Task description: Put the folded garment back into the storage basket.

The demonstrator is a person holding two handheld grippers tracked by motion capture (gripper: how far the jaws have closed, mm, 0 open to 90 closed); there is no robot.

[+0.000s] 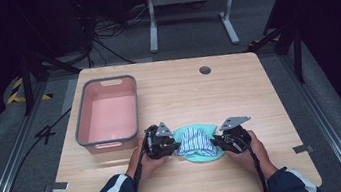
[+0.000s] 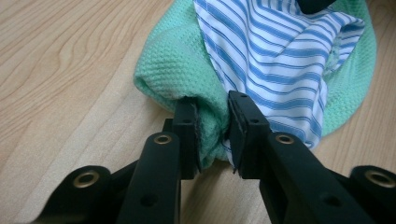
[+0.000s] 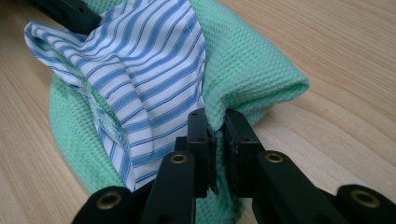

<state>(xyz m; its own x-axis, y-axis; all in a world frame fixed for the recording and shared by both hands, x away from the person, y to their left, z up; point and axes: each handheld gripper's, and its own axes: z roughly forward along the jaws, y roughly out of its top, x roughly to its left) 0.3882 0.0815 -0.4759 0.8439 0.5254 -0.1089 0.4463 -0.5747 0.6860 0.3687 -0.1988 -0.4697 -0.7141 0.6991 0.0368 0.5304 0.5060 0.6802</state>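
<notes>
Both tools, left [image 2: 212, 133] and right [image 3: 217, 140], pinch the green cloth [image 1: 198, 155]; no writing shows.

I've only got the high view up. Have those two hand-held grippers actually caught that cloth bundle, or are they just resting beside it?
Observer: Caught. In the left gripper view, the left hand-held gripper has its pads pinched on a fold of the green waffle cloth.
Operator: And the other one?
Observer: In the right gripper view, the right hand-held gripper clamps the green cloth's opposite edge, beside the striped cloth.
Operator: Is the striped piece gripped too?
Observer: On the left, its edge lies against one pad; whether it's pinched I can't tell. It lies on top of the green one.
</notes>
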